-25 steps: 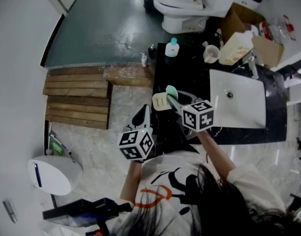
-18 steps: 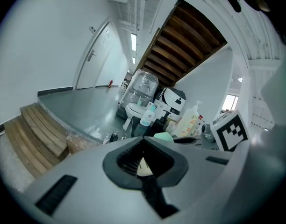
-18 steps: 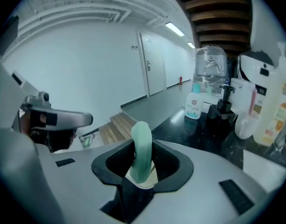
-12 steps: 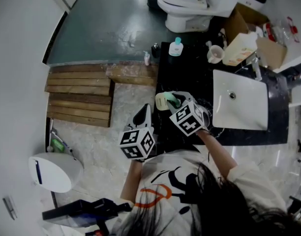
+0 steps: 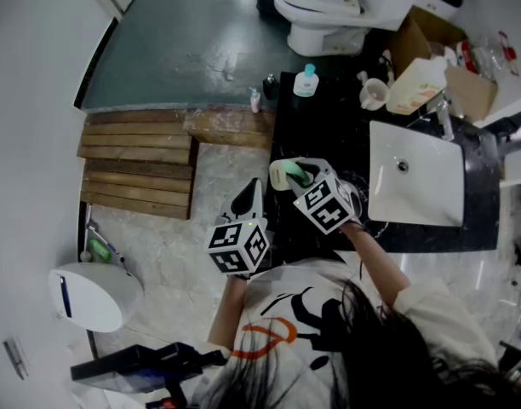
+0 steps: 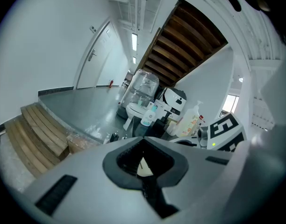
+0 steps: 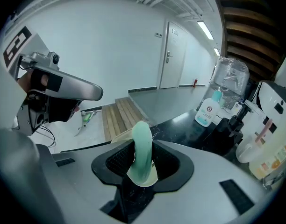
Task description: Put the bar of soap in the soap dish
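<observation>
Nearly there: my right gripper [image 7: 142,164] pinches the green bar of soap [image 7: 143,139] edge-up, low over the cream soap dish [image 5: 278,175] at the black counter's [image 5: 329,126] edge. Only the release is left, I judge. My left gripper [image 5: 248,201] hangs aside, jaws pressed together, empty. Against 1 second ago, the soap has come down from above the dish to it.

- Soap [image 7: 142,146]: pale green, smooth, faint waxy sheen.
- Dish [image 5: 279,175]: cream plastic, matt.
- Counter [image 5: 329,130]: black, glossy.
- Sink [image 5: 418,190]: white, glossy, ceramic-looking.
- Toilet [image 5: 329,11]: white, glossy.
- Planks [image 5: 137,164]: bare wood, grained.
- Floor [image 5: 184,41]: grey, dull sheen.
- Box [image 5: 466,92]: brown cardboard, matt.
</observation>
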Motion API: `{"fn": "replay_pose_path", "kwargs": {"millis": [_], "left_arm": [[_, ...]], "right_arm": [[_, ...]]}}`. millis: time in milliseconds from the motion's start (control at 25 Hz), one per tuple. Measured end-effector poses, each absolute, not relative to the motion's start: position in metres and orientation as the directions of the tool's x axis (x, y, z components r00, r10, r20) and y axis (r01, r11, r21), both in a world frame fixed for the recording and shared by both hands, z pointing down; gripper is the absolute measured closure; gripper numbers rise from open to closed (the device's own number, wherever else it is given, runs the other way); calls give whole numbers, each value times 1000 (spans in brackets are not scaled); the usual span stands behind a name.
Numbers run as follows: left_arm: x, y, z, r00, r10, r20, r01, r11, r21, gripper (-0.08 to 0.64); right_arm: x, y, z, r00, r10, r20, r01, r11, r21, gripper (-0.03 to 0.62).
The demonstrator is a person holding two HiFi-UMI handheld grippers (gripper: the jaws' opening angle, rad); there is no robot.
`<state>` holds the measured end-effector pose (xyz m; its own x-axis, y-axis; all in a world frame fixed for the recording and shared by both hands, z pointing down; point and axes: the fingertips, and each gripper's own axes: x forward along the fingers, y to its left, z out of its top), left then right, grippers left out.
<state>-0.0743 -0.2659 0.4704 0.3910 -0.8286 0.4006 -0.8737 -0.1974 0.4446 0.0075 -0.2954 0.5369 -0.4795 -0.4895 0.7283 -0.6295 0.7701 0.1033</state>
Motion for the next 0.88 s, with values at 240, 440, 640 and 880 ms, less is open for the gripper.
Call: {"fn": "replay_pose_path", "kwargs": {"millis": [240,440,640,880], "left_arm": [[-70,-266,471,400,-825,400,-871,-205,447,558],[-69,-266,472,404,-822,401,-869,-208,449,558],[-69,-264,473,405,-822,399,-868,-209,449,558],[-70,-265,473,403,-823,401,-869,-207,449,558]], "right_arm": [[4,-291,537,-513,-475,715,-622,780,72,469],[-4,-285,533,-570,-436,696,-633,773,-35,468],[-4,-283,534,-561,-440,701,-629,777,-15,468],[-6,-278,531,-584,-424,693,-628,777,-54,468]]}}
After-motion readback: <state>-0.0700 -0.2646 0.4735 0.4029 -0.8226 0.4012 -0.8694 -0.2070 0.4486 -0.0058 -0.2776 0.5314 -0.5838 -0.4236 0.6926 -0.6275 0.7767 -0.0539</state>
